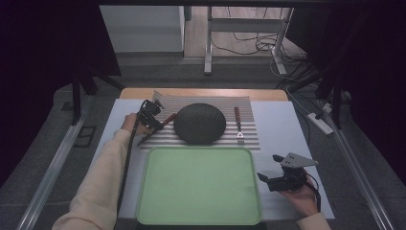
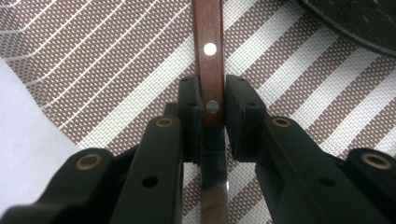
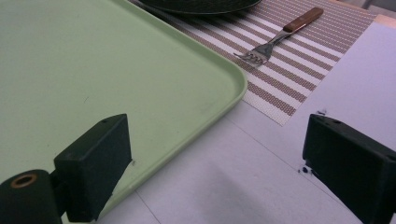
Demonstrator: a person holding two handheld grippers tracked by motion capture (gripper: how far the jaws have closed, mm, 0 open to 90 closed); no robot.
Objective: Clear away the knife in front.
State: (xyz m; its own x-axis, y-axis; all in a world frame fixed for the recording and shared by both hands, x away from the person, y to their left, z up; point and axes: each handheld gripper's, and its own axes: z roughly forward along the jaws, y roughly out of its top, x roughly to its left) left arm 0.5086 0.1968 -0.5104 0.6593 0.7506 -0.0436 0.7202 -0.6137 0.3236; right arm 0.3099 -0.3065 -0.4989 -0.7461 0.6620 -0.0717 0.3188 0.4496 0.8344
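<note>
The left claw pinches the knife by its wooden handle on the striped mat; the right claw hangs spread beside the green tray.

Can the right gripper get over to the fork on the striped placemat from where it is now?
Probably yes. The right gripper is open and holds nothing, beside the green tray. The fork lies alone on the placemat right of the dark plate, with bare table between.

The plate sits on the mat, knife left, fork right. The tray lies before the mat.
</note>
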